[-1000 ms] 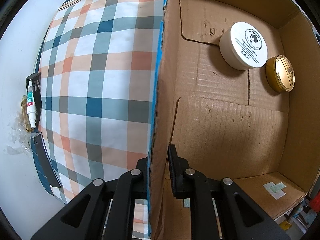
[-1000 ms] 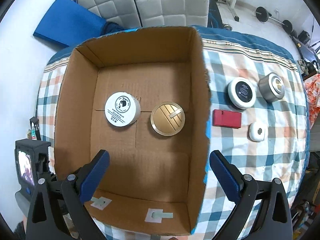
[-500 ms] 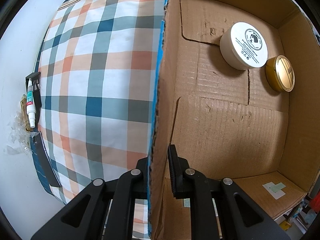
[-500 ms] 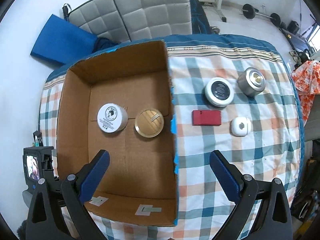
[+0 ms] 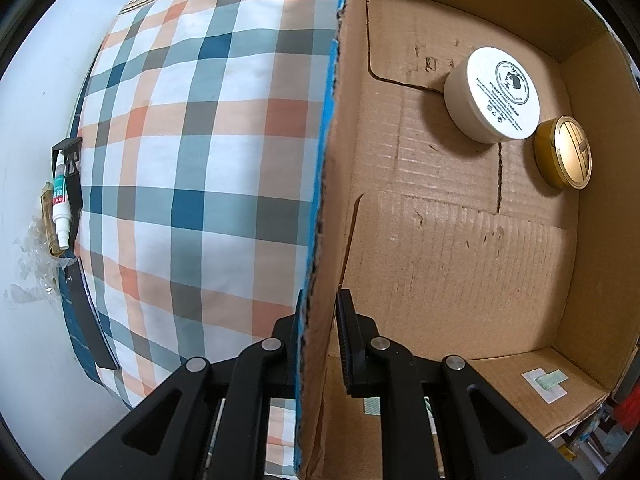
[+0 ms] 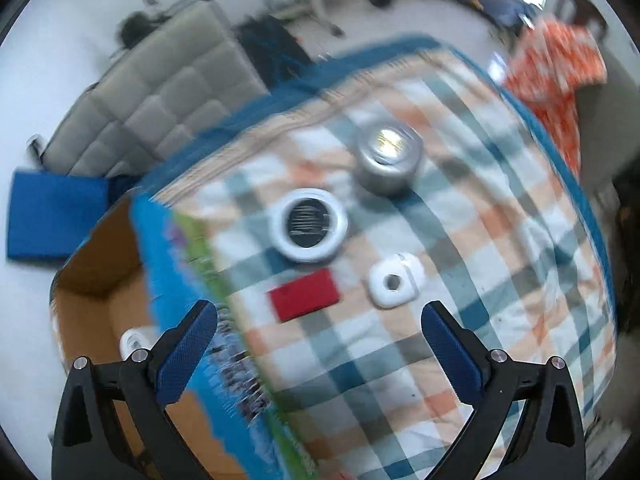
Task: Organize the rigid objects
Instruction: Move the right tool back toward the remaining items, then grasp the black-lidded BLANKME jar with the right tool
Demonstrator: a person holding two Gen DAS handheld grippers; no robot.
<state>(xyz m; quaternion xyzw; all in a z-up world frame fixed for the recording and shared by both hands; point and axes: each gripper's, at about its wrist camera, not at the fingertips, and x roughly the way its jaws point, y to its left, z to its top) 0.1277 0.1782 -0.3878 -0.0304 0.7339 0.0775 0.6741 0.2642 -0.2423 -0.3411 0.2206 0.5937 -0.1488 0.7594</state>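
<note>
**Next pick lined up beside the box**

A checked cloth [image 6: 460, 248] covers the surface, and your landmark is the cardboard box [image 5: 460, 248] on it. Your left gripper [image 5: 320, 320] pinches the box's side wall, steadying it. Inside sit a white cream jar [image 5: 494, 94] and a gold tin [image 5: 564, 152] — two items stowed. Outside the box wait a red case [image 6: 304, 295], a white-rimmed tin [image 6: 308, 224], a silver jar [image 6: 388, 160] and a small white case [image 6: 394, 282]. Your right gripper [image 6: 320, 340] hangs spread wide over them — likely mid-reach. Next, centre on one item, probably the red case, lower, and close.
</note>
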